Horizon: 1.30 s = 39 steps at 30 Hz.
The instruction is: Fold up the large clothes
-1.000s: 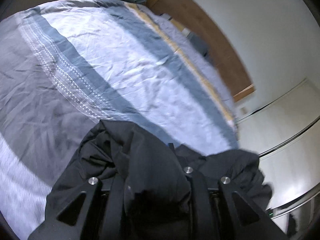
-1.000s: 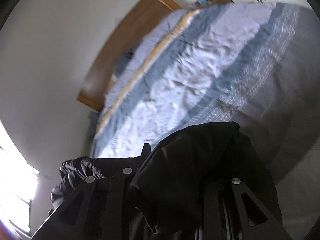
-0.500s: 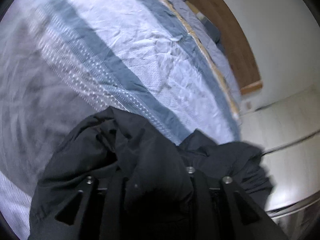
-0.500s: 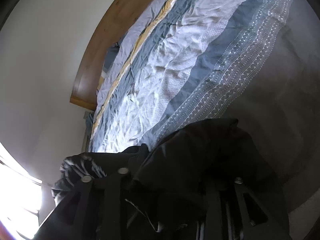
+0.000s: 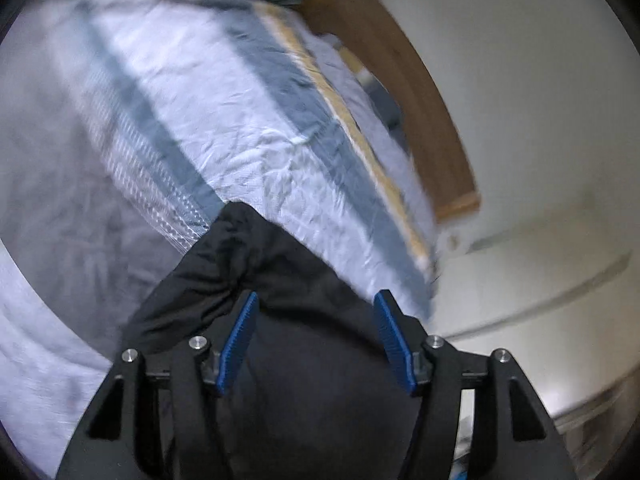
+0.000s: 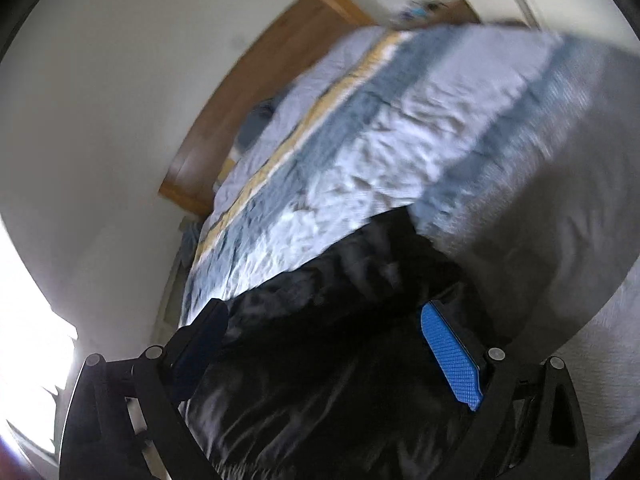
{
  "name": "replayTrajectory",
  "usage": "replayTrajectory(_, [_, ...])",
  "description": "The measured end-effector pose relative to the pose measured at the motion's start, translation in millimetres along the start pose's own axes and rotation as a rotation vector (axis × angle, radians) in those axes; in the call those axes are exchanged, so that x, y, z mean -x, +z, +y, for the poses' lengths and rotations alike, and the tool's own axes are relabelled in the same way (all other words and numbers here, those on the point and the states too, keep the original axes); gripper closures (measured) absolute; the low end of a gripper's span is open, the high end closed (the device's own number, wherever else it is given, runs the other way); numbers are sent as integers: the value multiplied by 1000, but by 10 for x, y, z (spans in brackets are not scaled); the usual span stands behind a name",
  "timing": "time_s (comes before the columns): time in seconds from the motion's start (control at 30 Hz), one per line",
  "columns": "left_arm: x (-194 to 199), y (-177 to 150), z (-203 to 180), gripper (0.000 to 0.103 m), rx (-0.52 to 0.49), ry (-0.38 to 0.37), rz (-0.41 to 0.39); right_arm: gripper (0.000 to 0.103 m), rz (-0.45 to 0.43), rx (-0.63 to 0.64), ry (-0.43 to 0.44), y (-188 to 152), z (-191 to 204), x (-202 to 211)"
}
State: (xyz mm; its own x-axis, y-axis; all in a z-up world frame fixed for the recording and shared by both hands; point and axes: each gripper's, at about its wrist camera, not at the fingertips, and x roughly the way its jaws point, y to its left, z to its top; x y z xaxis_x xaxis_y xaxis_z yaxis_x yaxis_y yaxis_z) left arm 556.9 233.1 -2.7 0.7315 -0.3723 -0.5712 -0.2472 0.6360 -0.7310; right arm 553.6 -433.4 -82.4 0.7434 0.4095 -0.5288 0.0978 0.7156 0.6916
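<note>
Tongs (image 5: pixel 316 304) opening over jacket (image 5: pixel 280 280) on striped bedspread (image 5: pixel 224 120).

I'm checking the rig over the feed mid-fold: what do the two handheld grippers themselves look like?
Both look alike. The left gripper has a black frame with triangular cutouts, silver round screw heads and two flat fingers faced with blue ribbed pads. The right gripper is built the same; one blue textured pad is bright, the other in shadow. No cables, markings or sleeves show.
</note>
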Motion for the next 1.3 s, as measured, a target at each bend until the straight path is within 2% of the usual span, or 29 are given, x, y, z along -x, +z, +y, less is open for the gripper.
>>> replayTrajectory(0.1, [-64, -353, -387, 45, -189, 54, 43, 7, 39, 130, 3, -190, 366, -48])
replayTrajectory(0.2, [-237, -701, -642, 45, -297, 44, 96, 7, 96, 267, 9, -482, 767, -232])
replayTrajectory(0.27, [-405, -870, -787, 45, -375, 69, 128, 7, 131, 358, 3, -680, 1000, -384])
replayTrajectory(0.4, [-829, -1018, -977, 45, -487, 143, 161, 7, 219, 499, -34, -971, 1325, -841])
replayTrajectory(0.5, [-1216, -982, -1035, 45, -541, 227, 185, 7, 273, 543, -102, -982, 1388, -1259])
replayTrajectory(0.67, [-1760, -752, -968, 45, -508, 286, 210, 6, 293, 538, -140, -777, 1368, -1676])
replayTrajectory(0.8, [-2087, -717, -843, 42, -501, 316, 209, 5, 292, 513, -152, -724, 1236, -1958])
replayTrajectory(0.93, [-2250, -750, -812, 40, -520, 345, 198, 4, 285, 508, -159, -787, 1141, -2095])
replayTrajectory(1.03, [-2236, -647, -764, 40, -500, 343, 207, 4, 295, 500, -145, -732, 1102, -2112])
replayTrajectory(1.1, [-2155, -519, -633, 40, -479, 393, 193, 8, 296, 494, -141, -637, 1018, -2056])
replayTrajectory(1.17, [-2042, -309, -339, 40, -408, 482, 175, 16, 282, 465, -155, -506, 833, -1972])
replayTrajectory(1.23, [-1932, -127, -31, 40, -333, 538, 184, 26, 267, 409, -195, -349, 524, -1861])
replayTrajectory(1.3, [-1806, 3, 210, 40, -307, 646, 178, 26, 247, 344, -259, -200, 184, -1723])
